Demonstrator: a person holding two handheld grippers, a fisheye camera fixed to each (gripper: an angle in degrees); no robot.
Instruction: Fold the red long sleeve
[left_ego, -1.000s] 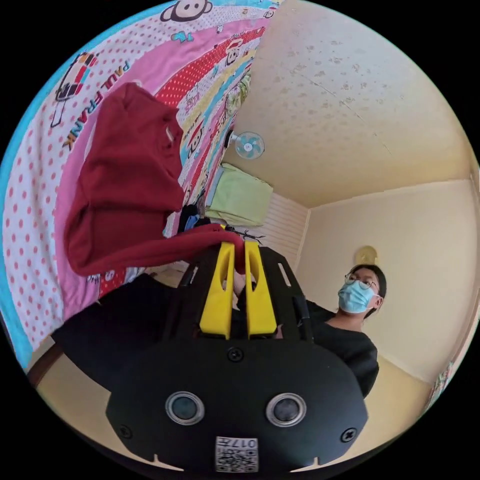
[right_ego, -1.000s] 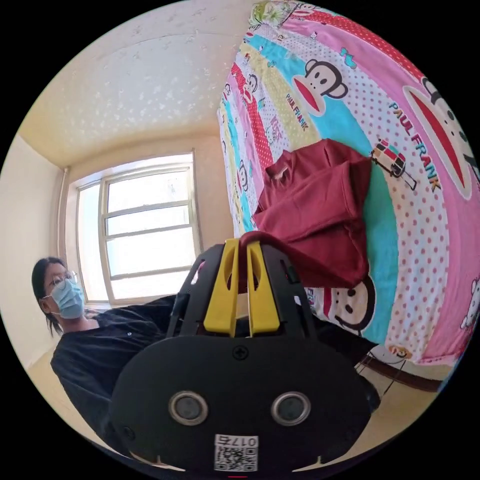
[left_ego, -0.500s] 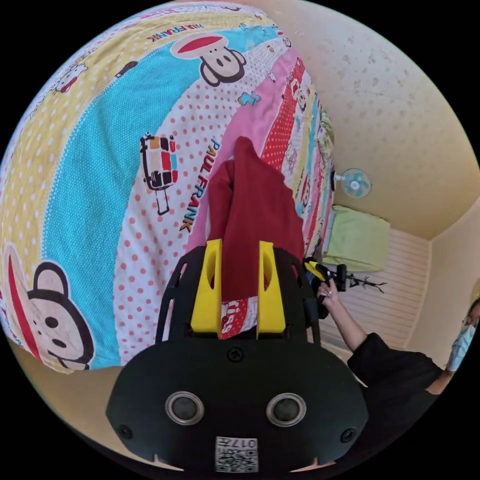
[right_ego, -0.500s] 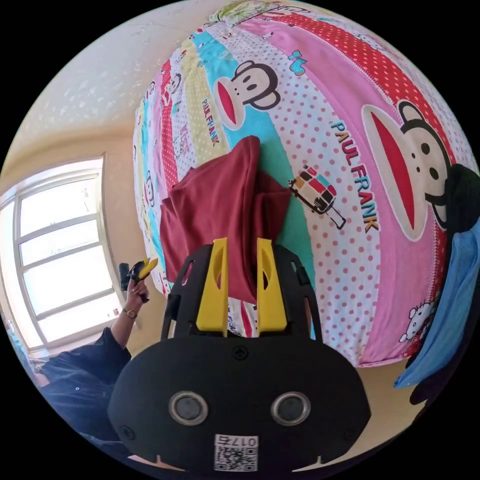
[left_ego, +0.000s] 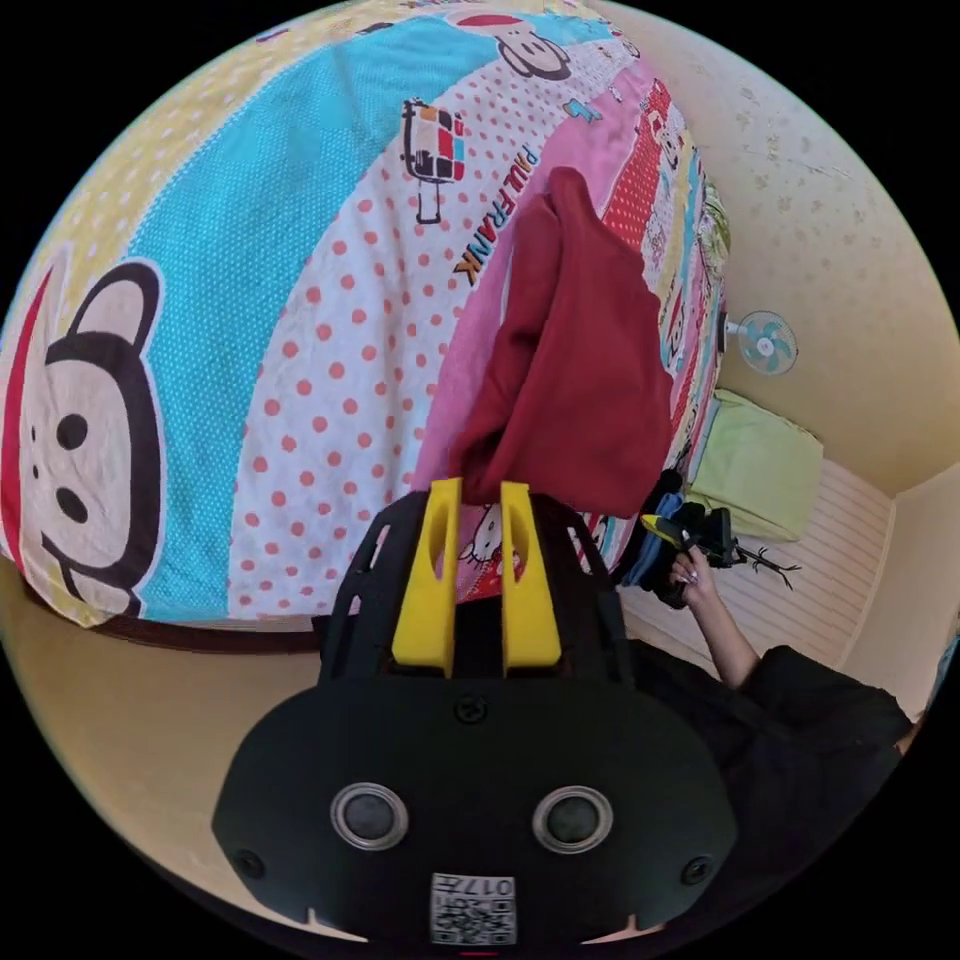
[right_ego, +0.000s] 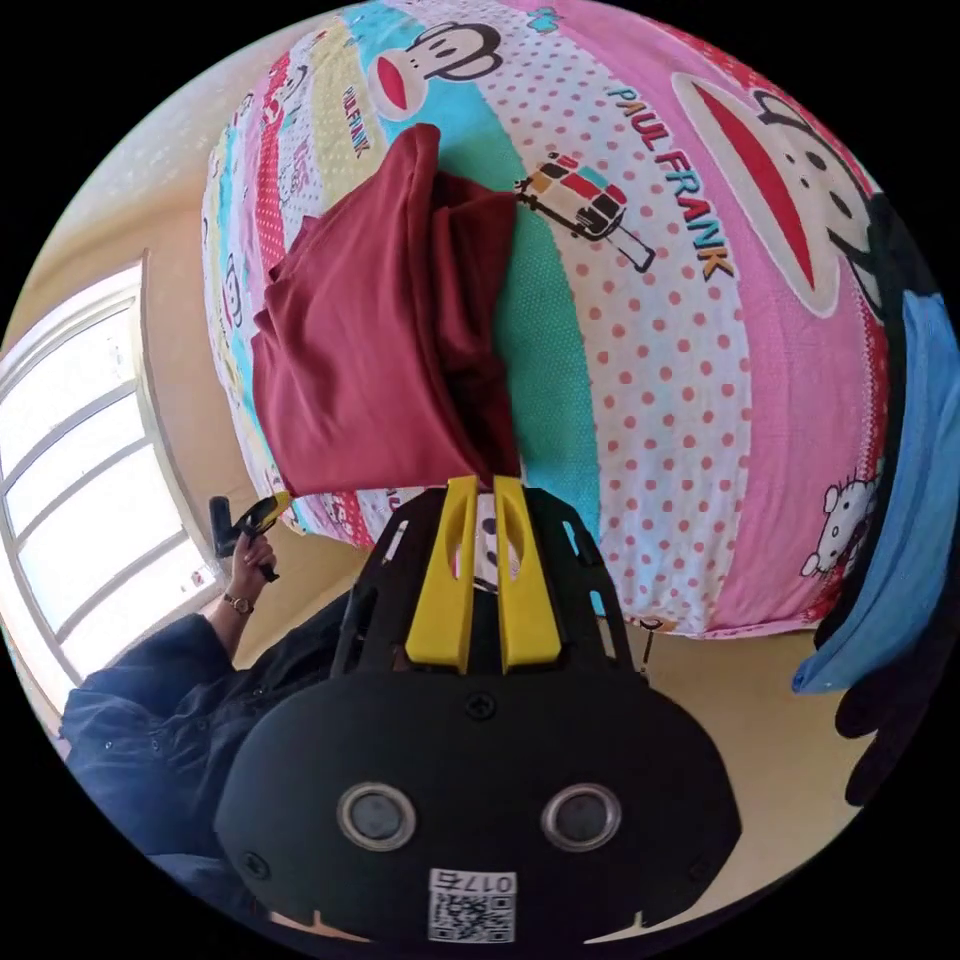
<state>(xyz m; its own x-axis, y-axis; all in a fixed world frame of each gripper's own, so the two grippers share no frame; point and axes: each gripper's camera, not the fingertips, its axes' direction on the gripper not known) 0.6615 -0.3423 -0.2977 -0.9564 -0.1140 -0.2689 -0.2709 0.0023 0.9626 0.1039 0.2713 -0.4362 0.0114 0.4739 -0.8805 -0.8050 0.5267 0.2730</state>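
Shirt (left_ego: 575, 370): folded red bundle lying on the bedspread (left_ego: 300, 300), near its edge; long axis runs away from both grippers, narrow end pointing far up the bed.
Left gripper (left_ego: 476, 490): jaws slightly apart with a narrow gap, tips just short of the shirt's near edge, nothing clamped.
Right gripper (right_ego: 483, 487): jaws slightly apart, tips at the shirt's (right_ego: 385, 330) near corner; contact unclear.

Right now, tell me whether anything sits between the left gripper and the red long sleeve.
Nothing visible does. The left gripper hangs just short of the near edge of the red long sleeve, which lies on the cartoon bedsheet; between them is bare sheet, jaws close together with nothing between them.
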